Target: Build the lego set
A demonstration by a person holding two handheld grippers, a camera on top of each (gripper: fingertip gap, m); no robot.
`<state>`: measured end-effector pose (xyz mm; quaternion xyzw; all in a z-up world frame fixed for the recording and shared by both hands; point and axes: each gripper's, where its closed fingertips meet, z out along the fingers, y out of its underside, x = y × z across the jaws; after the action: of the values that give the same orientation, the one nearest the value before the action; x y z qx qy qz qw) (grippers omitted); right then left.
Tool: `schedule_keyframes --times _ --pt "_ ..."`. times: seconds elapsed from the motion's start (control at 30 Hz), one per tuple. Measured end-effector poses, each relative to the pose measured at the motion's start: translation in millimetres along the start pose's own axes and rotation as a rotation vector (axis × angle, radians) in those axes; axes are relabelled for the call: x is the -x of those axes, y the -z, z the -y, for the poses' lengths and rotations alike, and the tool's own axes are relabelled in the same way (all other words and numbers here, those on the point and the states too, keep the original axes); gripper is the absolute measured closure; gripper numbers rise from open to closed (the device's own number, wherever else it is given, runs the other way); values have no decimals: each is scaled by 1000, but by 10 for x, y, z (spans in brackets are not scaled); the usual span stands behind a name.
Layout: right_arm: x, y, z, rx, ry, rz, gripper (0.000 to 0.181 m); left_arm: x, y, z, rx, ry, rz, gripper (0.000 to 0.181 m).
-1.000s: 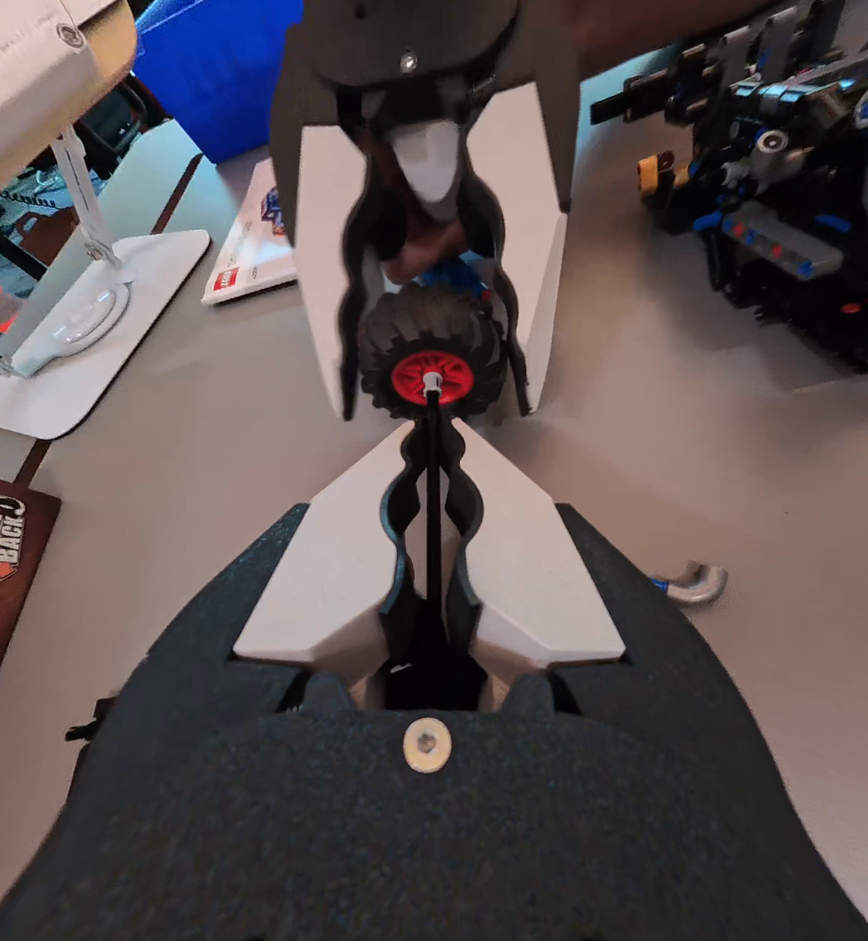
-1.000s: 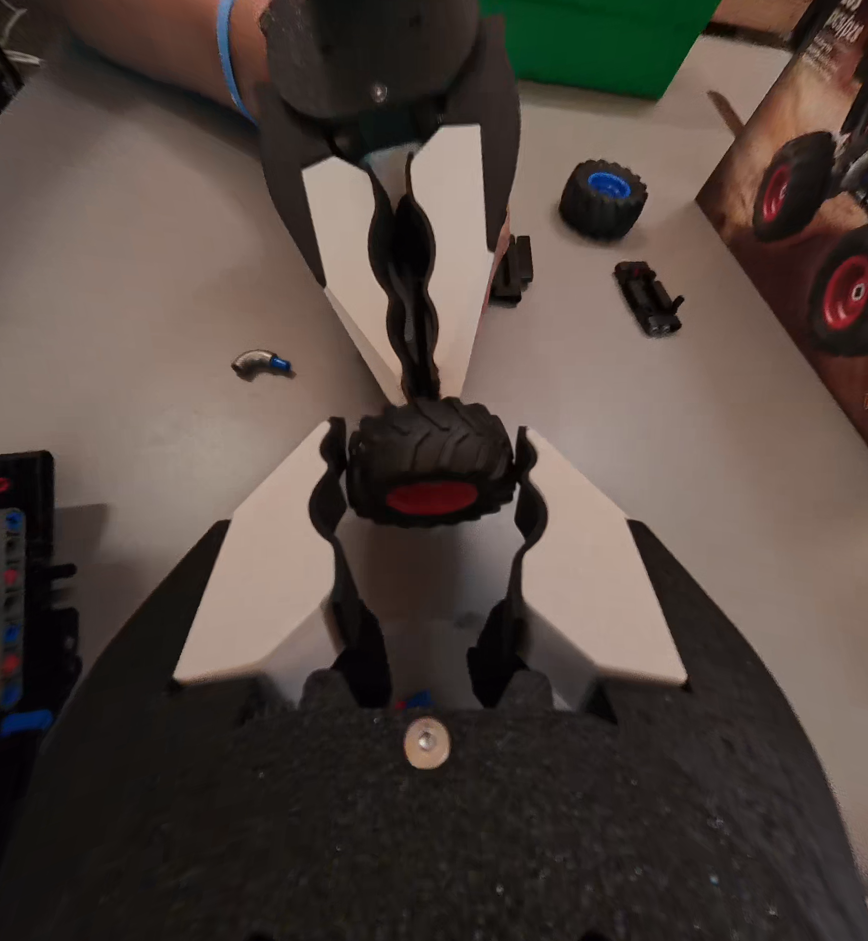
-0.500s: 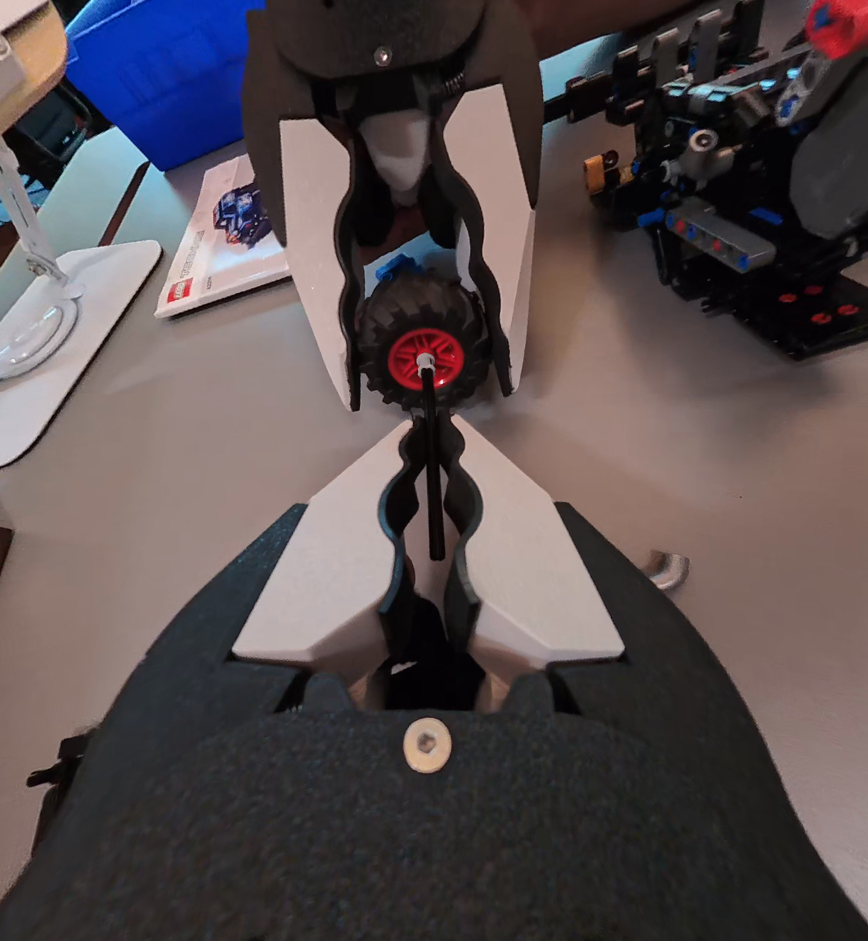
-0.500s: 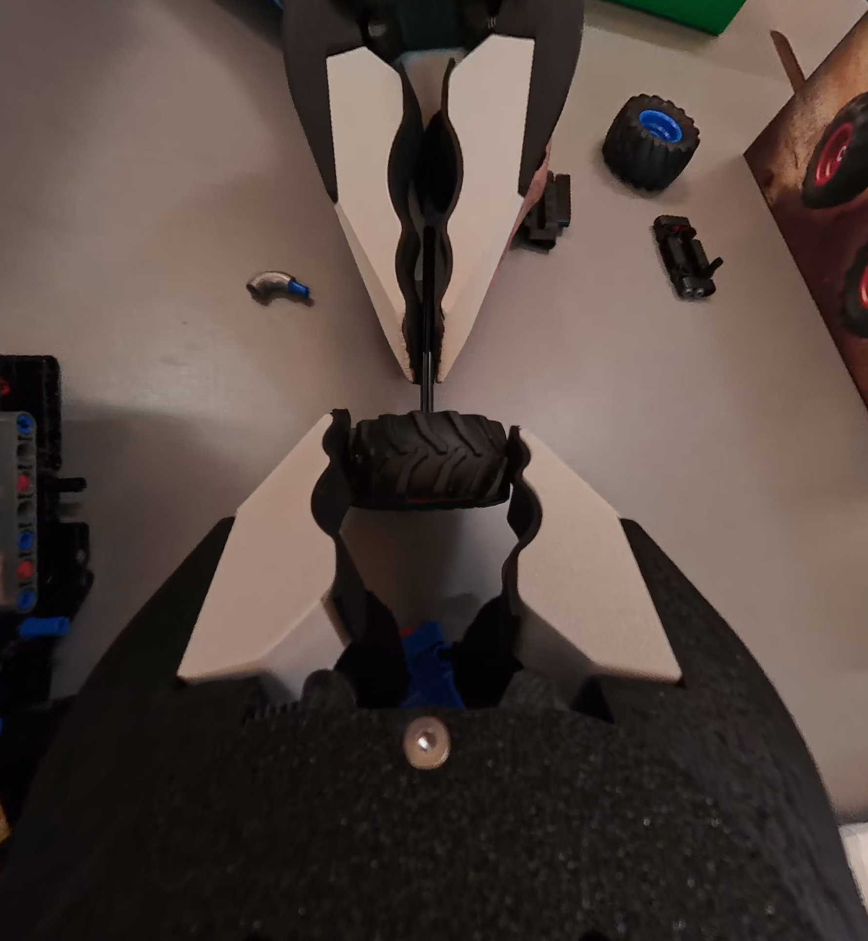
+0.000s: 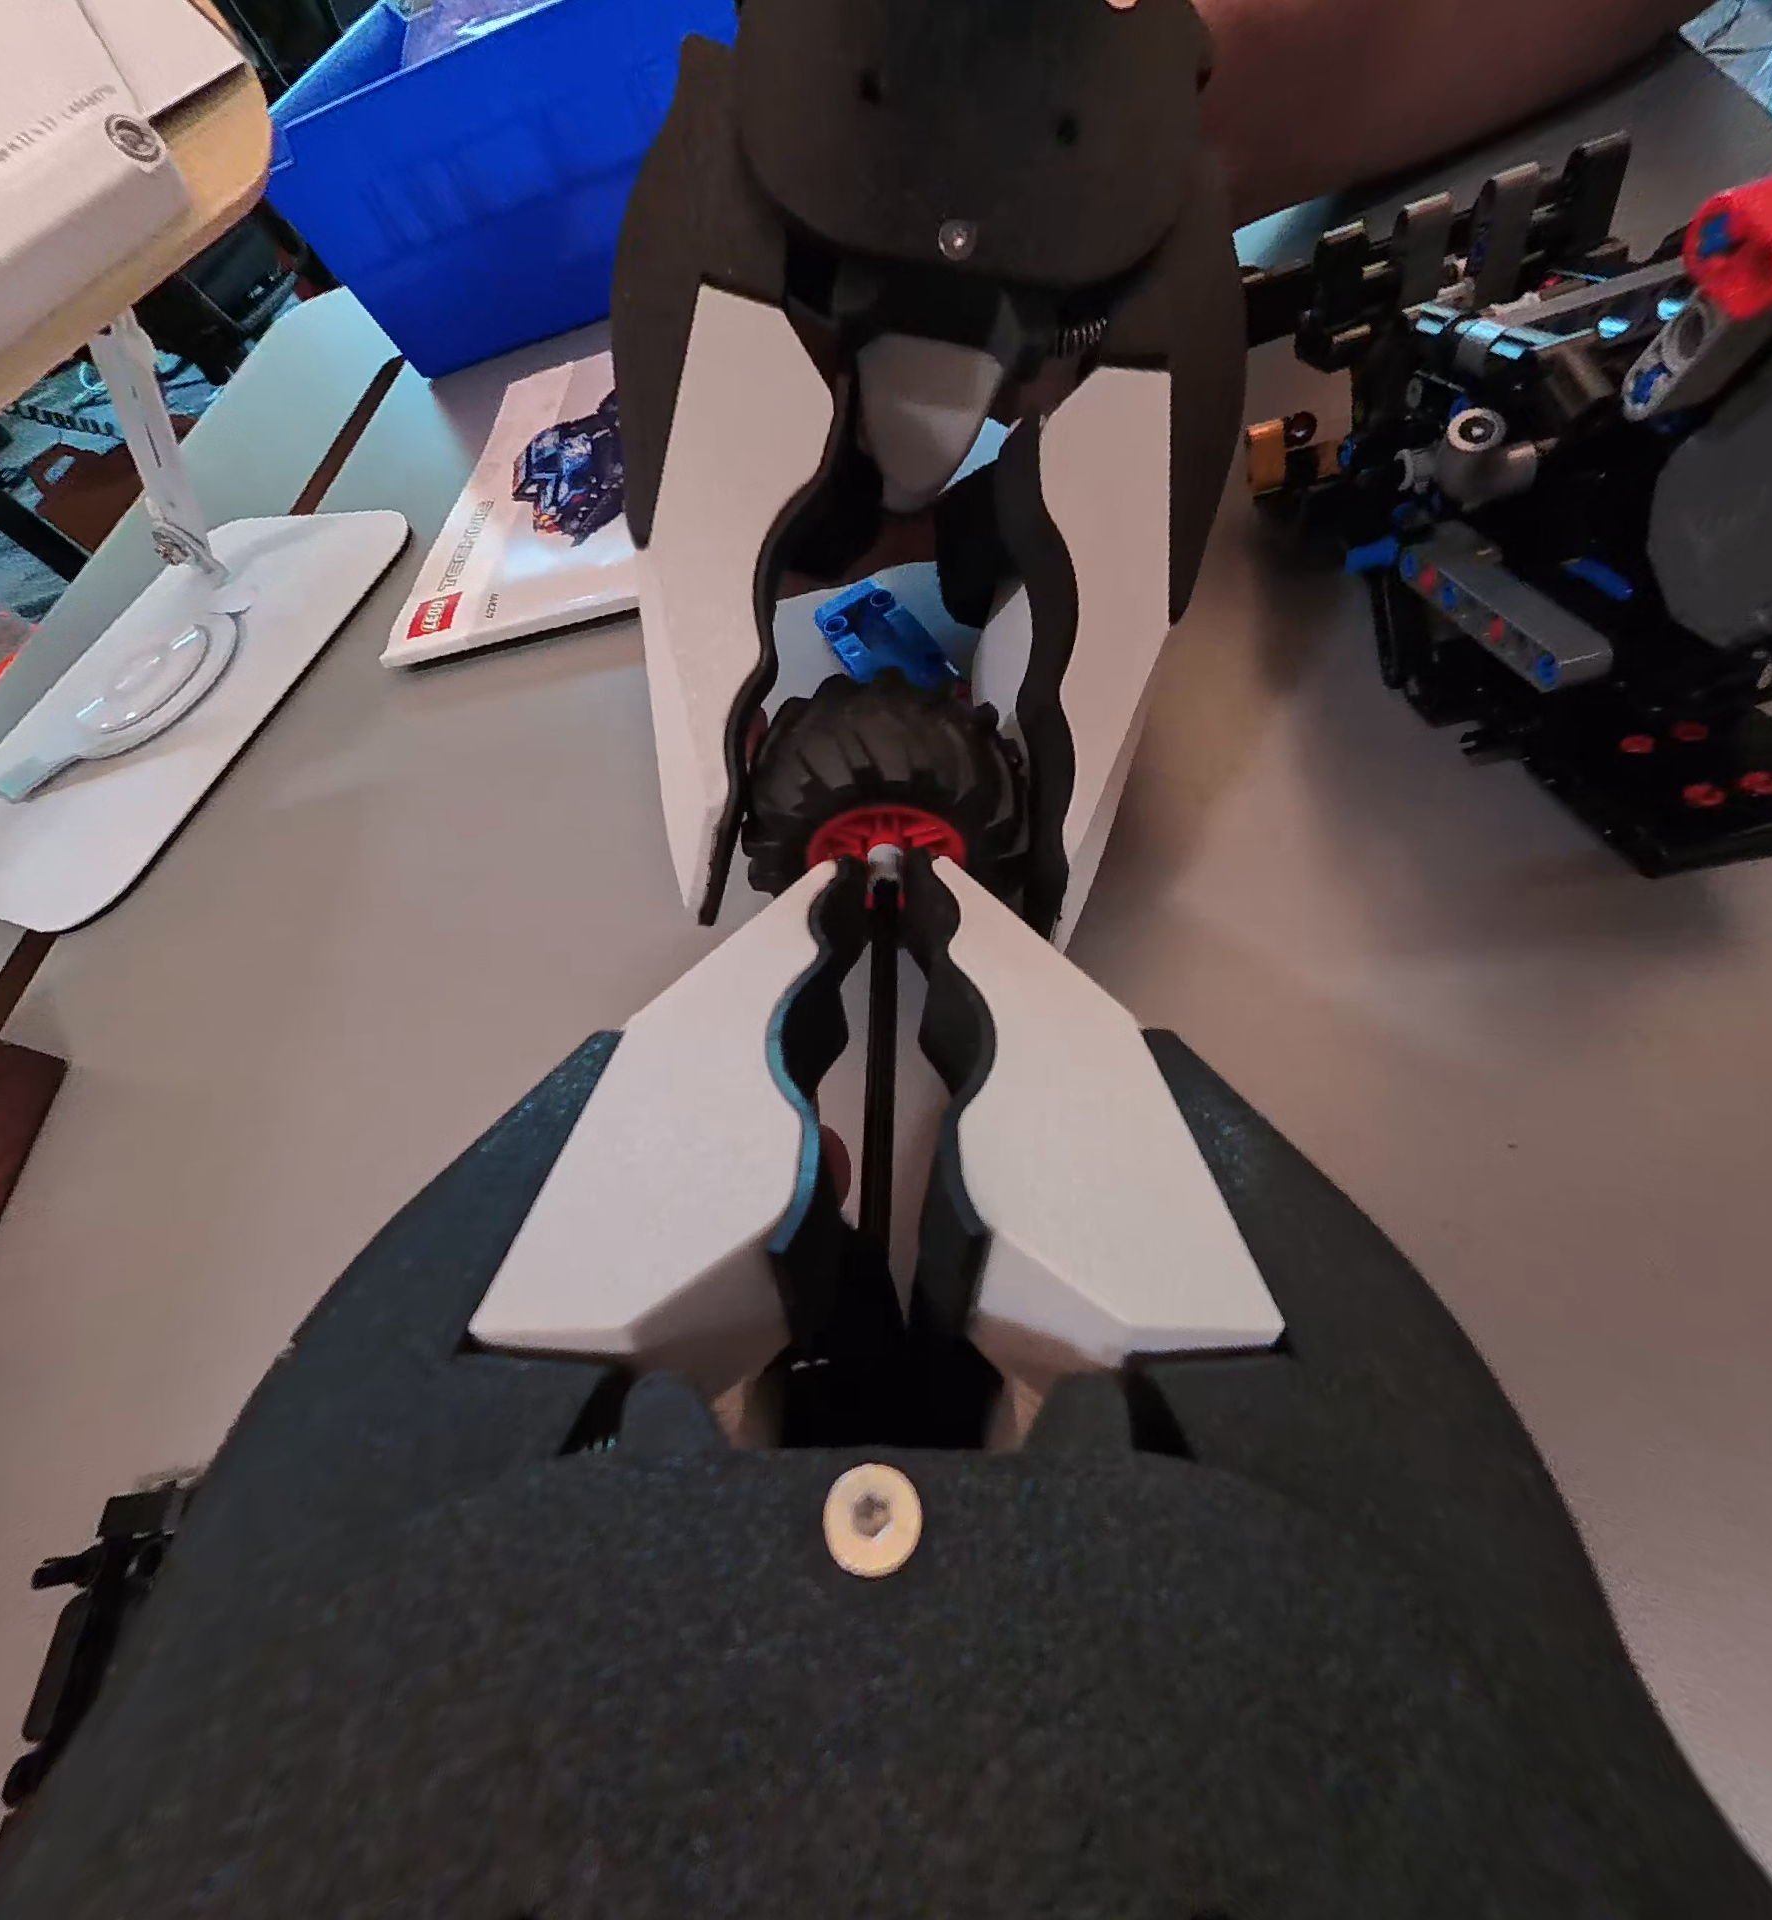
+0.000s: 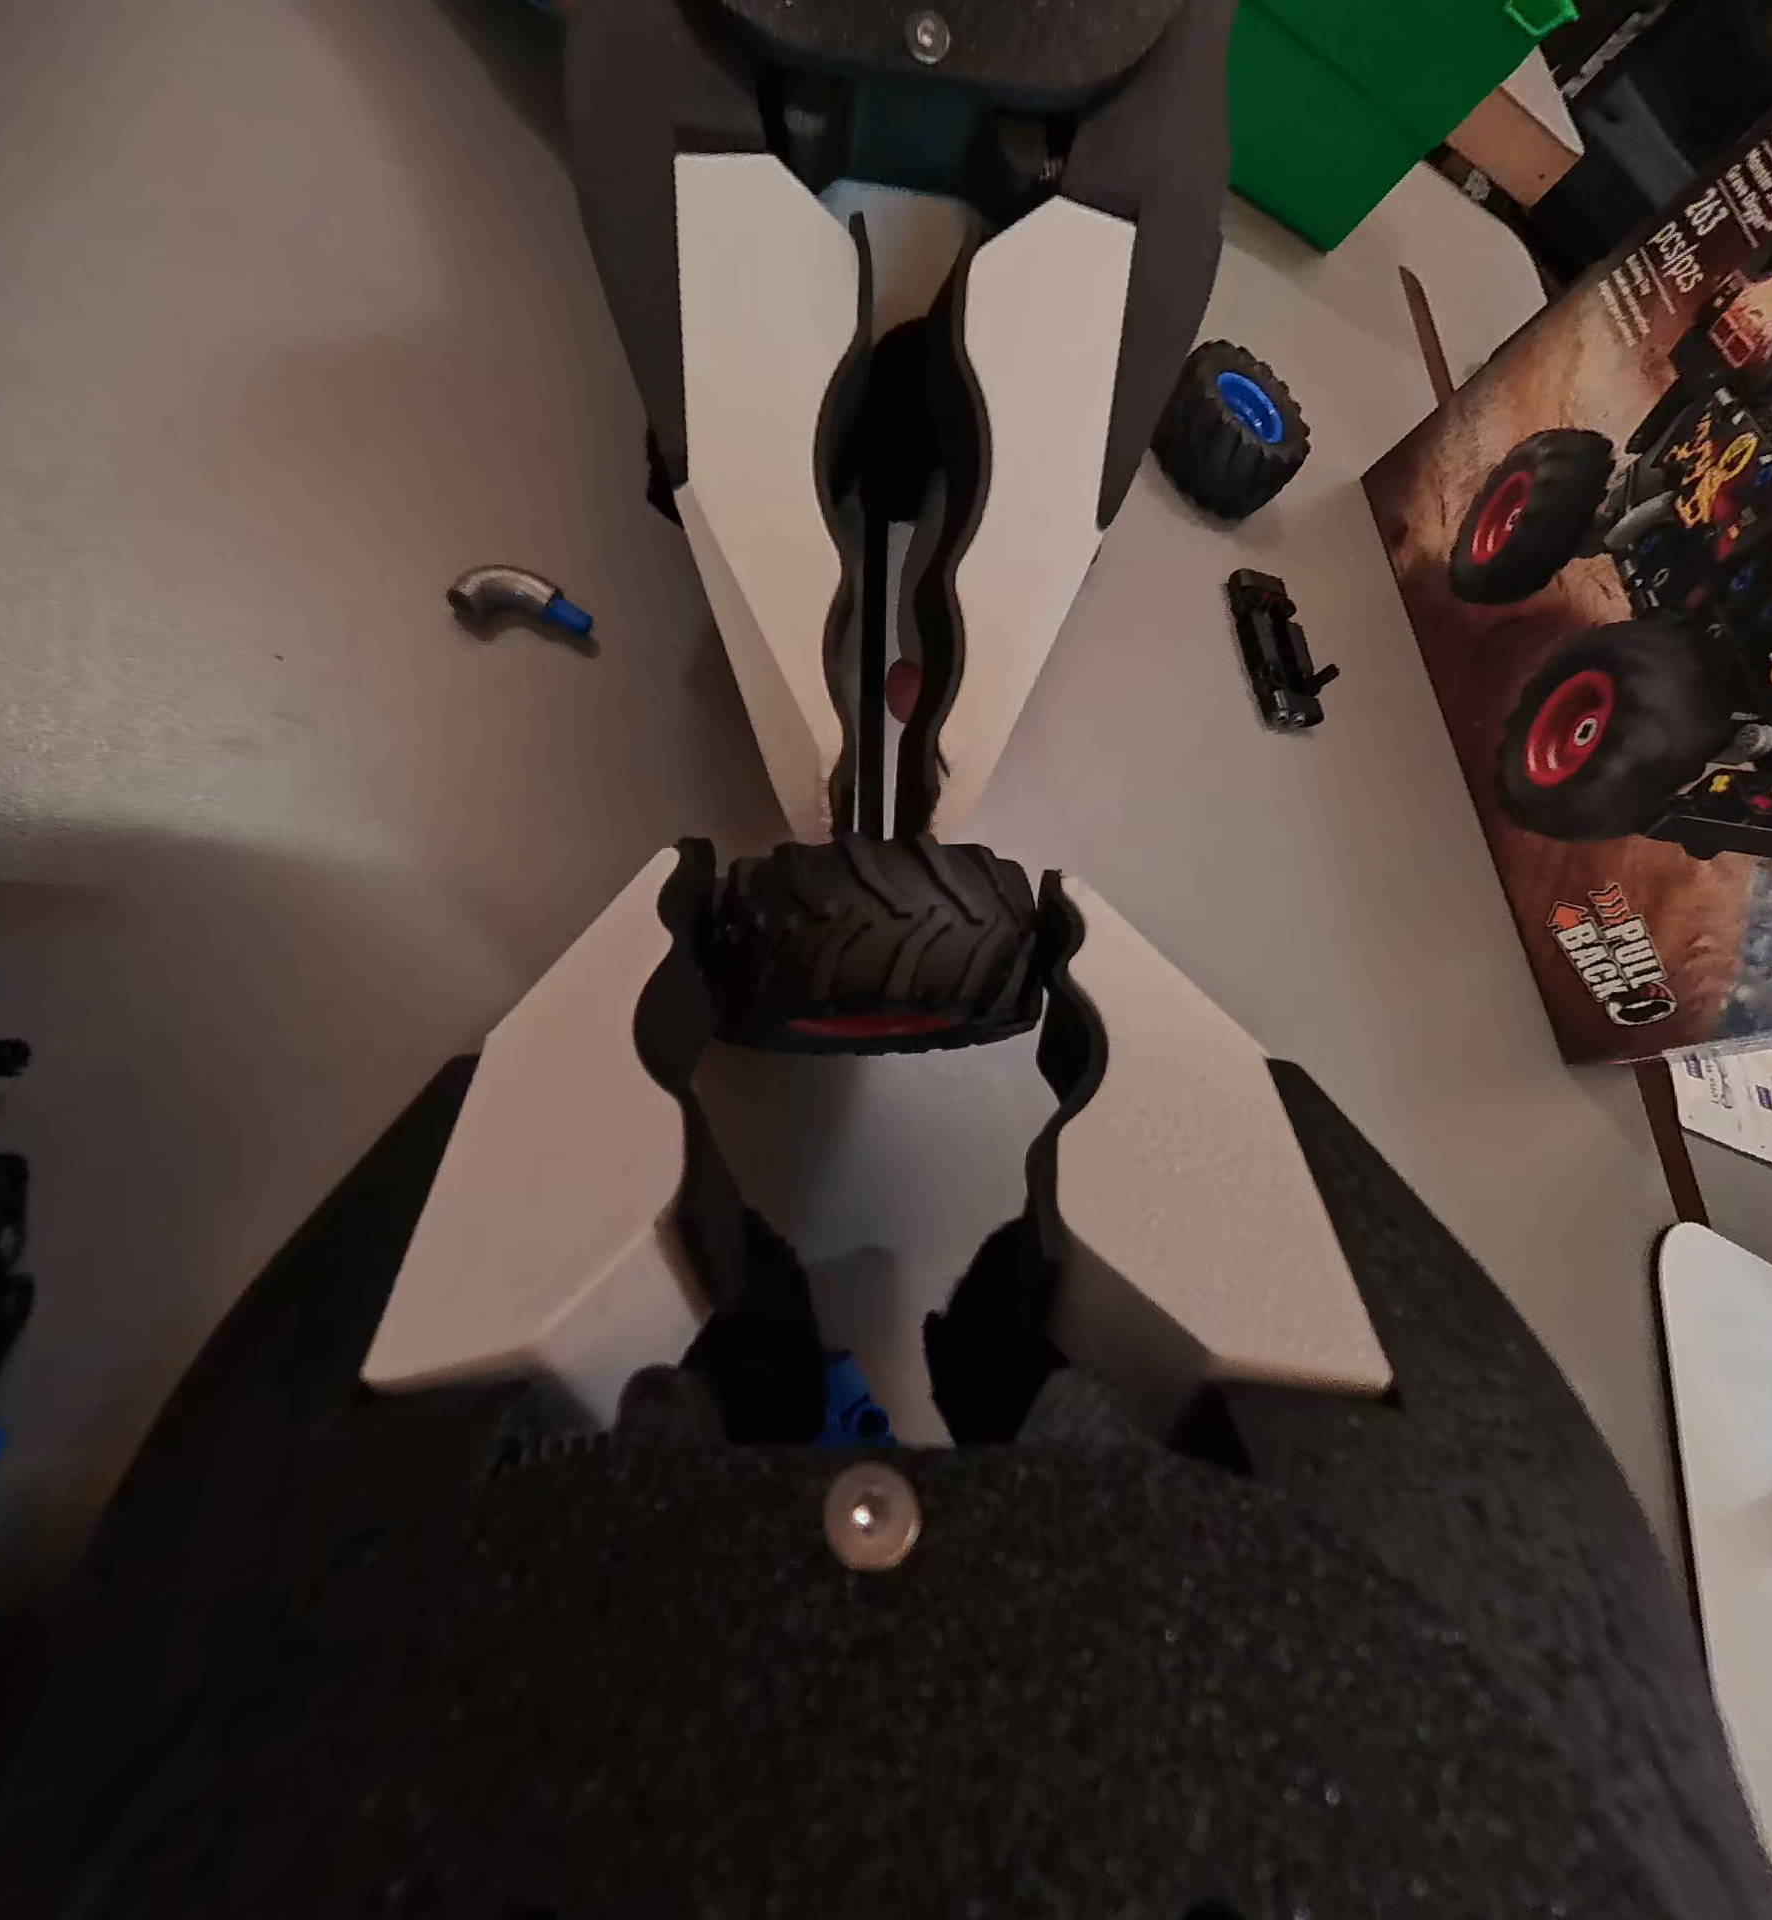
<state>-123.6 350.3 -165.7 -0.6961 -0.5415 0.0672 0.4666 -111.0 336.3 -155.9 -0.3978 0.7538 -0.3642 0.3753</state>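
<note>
While the left gripper (image 5: 880, 883) is clenched on a thin black axle (image 5: 880, 1049), the right gripper (image 6: 866, 894) grips a black toy tyre with a red hub (image 6: 866, 940) between its fingertips, above the grey table (image 6: 238, 416). The axle's tip meets the hub's centre. On the table lie a blue-hubbed wheel (image 6: 1233, 424), a small black part (image 6: 1275, 661), a grey elbow piece (image 6: 513, 597), the kit box (image 6: 1640, 644), and a partly built black model (image 5: 1588, 540).

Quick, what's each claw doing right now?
Left gripper: closed on a thin black axle.
Right gripper: closed on a black wheel with a red hub.
</note>
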Motion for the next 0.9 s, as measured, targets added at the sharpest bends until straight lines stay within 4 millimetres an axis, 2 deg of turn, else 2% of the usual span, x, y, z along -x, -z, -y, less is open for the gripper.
schedule_keyframes --times 0.17,0.2,0.23,0.33,0.4,0.47,0.53,0.57,0.7,0.9 --pt "27 1 -14 -9 9 12 119 -14 6 15 -11 -23 8 177" --pt "33 -3 -70 20 18 15 120 -12 31 47 -37 -6 -3 181" --pt "-5 1 -209 84 57 -10 118 -1 74 69 -61 25 -20 181" --pt "-76 159 -126 -15 -40 -7 119 107 147 -5 -51 62 6 181" --pt "-110 188 -123 11 -7 -33 119 121 131 20 -62 54 20 181" --pt "-62 141 -120 25 43 -37 118 126 81 -1 -36 42 29 177" --pt "5 70 -103 29 58 -23 118 92 41 -1 -23 24 16 160" --pt "16 39 -88 35 81 -31 118 64 17 -17 -7 11 6 156" --pt "33 -39 -2 52 124 -49 118 -53 -25 -46 25 -52 -27 174" --pt "10 -77 -63 124 216 -108 119 -27 -71 -113 76 -83 18 175"
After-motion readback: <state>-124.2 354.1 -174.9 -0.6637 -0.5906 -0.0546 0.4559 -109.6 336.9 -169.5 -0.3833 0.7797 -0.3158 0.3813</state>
